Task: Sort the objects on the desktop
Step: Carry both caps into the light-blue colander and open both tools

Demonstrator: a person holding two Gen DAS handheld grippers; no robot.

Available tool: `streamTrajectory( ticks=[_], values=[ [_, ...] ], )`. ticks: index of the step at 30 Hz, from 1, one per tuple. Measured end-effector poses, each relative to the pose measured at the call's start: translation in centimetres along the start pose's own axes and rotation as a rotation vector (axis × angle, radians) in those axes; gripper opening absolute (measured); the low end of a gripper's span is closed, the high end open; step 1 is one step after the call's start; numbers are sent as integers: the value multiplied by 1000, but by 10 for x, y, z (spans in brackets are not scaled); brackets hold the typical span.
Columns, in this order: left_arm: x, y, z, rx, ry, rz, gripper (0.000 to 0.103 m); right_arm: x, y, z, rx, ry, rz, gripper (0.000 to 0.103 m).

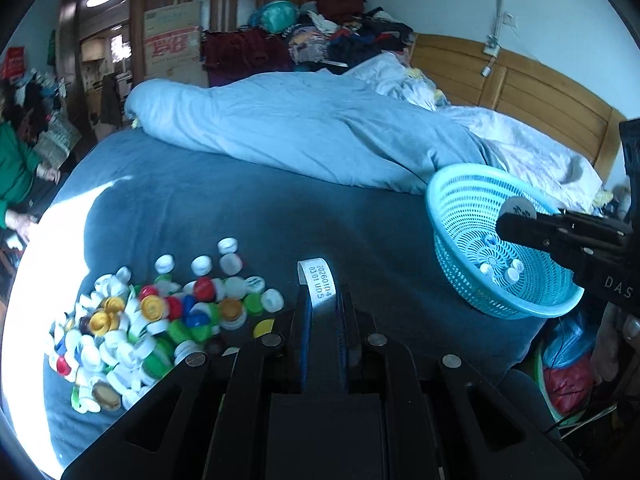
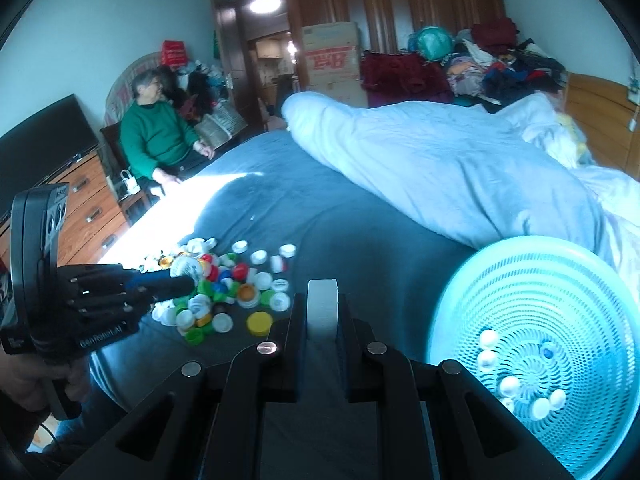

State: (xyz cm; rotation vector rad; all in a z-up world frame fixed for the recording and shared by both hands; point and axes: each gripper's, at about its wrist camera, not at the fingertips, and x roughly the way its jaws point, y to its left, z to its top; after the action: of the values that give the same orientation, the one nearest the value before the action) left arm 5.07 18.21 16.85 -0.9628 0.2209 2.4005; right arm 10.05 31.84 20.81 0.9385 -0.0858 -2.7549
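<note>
Clamped between the fingers of my left hand-held gripper (image 1: 318, 280) is a coded white cap (image 1: 319, 285), seen edge-on with a printed code along its side; the jaws are clenched on it. From the right wrist view this hand-held gripper hangs over the near edge of the cap pile (image 1: 152, 320) — a loose heap of white, green, red, yellow and blue bottle caps on the dark blue bed sheet (image 1: 280, 220), part of it in a bright patch of sunlight.

My right hand-held gripper (image 2: 322, 292) is likewise clenched, grasping a plain white cap (image 2: 322, 306) between its pads. In the left wrist view its tip, with the cap's round face showing, sits above the blue basket (image 1: 452, 200). That perforated basket rests on the bed at the right, well apart from the pile, and a few sorted white caps (image 2: 510, 386) lie on its bottom.

Beyond — a rumpled light blue duvet (image 1: 320, 132) lies across the bed, and a person in a green sweater (image 2: 154, 136) sits beside its far corner.
</note>
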Motion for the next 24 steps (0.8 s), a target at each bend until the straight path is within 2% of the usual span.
streamTrajectory(
  ticks=[9, 24],
  values=[
    [25, -72, 31, 122, 9, -40, 9, -23, -52, -9, 72, -14, -69, 14],
    [70, -161, 62, 250, 67, -154, 9, -66, -138, -34, 206, -39, -205, 14]
  ],
)
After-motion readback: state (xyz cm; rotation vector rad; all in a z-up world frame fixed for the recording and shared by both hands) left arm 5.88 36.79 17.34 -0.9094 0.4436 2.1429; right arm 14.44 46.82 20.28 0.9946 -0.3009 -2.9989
